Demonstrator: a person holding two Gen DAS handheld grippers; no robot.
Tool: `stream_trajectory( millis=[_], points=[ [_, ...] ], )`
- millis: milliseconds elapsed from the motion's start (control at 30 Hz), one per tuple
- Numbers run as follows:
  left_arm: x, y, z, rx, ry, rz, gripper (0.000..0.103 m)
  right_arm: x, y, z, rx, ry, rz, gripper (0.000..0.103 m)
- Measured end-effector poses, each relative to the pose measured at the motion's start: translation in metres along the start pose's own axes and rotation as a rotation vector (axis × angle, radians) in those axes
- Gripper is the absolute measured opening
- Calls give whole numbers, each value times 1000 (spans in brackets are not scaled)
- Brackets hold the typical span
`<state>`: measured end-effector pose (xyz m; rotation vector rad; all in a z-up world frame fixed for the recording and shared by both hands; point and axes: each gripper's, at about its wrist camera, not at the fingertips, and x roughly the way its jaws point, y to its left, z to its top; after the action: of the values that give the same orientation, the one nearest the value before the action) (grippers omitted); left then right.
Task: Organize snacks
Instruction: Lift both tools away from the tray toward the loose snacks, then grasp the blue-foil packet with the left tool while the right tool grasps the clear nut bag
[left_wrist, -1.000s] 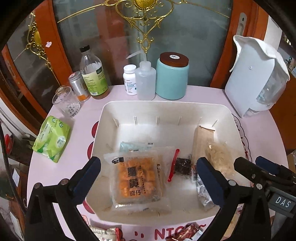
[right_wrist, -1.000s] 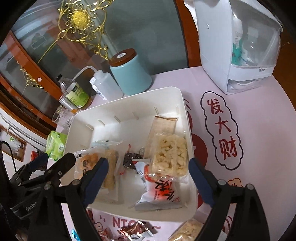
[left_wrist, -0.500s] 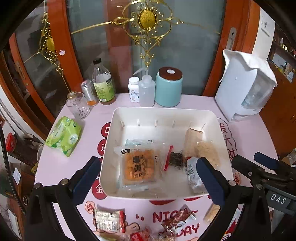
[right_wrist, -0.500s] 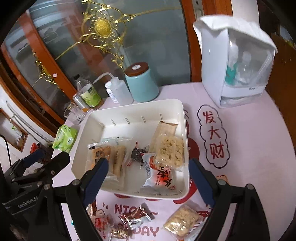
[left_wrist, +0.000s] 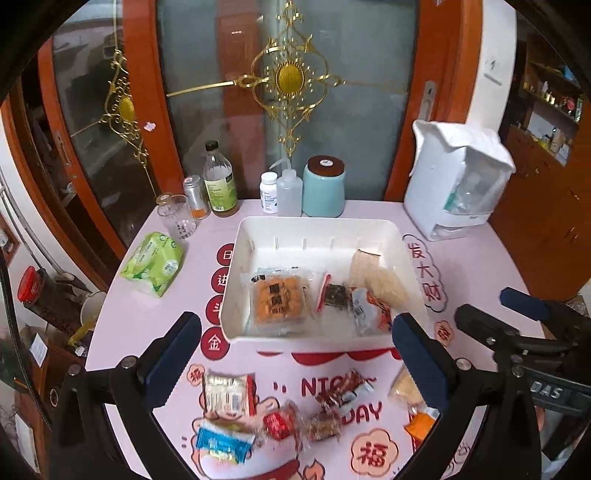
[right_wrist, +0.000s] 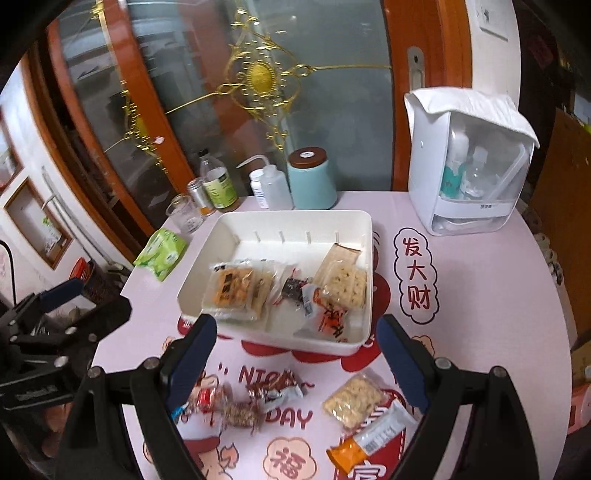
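Observation:
A white tray sits mid-table. In it lie an orange packet, a small dark packet, a red-and-white packet and a pale cracker packet. Loose snacks lie in front of the tray: a white-and-red packet, a blue packet, small candies, a cracker packet and an orange-ended bar. My left gripper and right gripper hang open and empty above these loose snacks, side by side.
The pink printed tablecloth covers a round table. Along the back stand a glass, bottles, a teal jar and a white dispenser box. A green tissue pack lies left of the tray.
Both grippers have pulled back and up from over the tray, staying open. The tray now looks smaller and farther, and the loose snacks at the table's front have come into view.

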<state>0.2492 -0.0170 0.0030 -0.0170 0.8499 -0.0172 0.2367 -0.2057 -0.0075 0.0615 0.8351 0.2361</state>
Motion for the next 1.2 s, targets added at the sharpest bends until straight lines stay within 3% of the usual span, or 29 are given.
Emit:
stream_trajectory(
  millis=[400,600,800,1200],
  points=[
    [-61,34,-78,14,-1,-31,103,-39,52,-61,-150,-67,7,89],
    [-67,60,-113,12,-12,-29,103,-28,68,-84,-164,-31,53,89],
    [-43,80,-148,12,27,29,103,7,80,-106,-165,34,64,89],
    [47,123,-202,-90,220,-5,103,109,76,-151,-45,261,65,79]
  ],
)
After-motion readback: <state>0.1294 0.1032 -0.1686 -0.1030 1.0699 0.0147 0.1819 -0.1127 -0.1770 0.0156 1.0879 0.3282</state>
